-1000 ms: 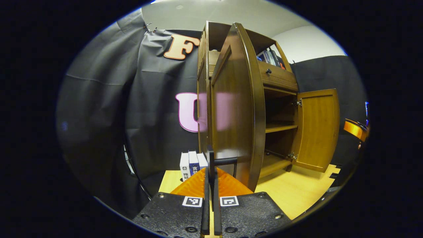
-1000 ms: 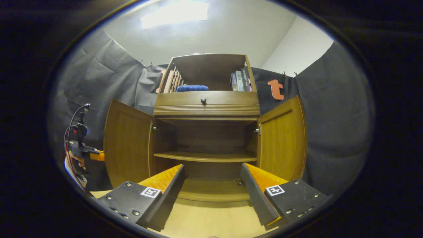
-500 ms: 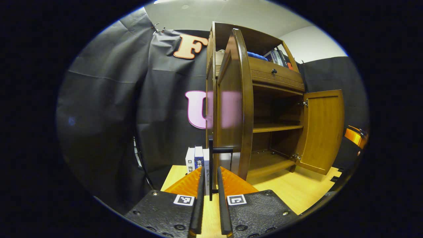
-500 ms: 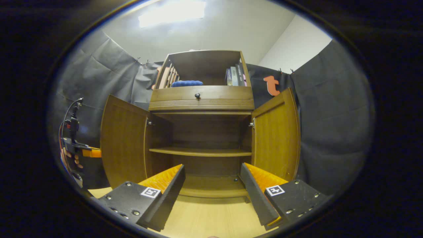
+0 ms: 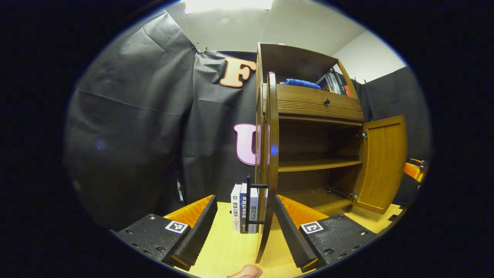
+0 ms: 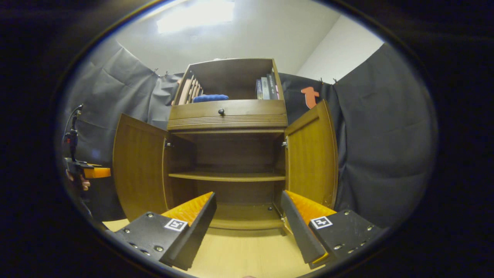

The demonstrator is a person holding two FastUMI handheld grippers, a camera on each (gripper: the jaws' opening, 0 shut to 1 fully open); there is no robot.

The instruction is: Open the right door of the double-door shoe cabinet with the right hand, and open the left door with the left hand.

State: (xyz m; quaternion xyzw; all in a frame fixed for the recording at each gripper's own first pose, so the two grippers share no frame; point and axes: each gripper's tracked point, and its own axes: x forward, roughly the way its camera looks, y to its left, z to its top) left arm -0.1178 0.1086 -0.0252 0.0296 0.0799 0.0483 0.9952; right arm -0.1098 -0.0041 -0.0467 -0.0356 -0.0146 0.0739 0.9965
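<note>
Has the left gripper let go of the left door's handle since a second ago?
Yes. The left gripper has opened and drawn back; the handle now stands free between its fingers.

The left gripper [image 5: 243, 227] sits at 6 o'clock in the left gripper view, its two fingers spread wide and pressing on nothing. In the right gripper view it shows again, far off at 9 o'clock, with the fingers of the hand [image 6: 83, 182] that holds it just visible beneath. The right gripper [image 6: 247, 226] sits at 6 o'clock in the right gripper view, likewise gaping, its fingers angled outward and clasping nothing; its tip peeks in at 3 o'clock in the left gripper view
</note>
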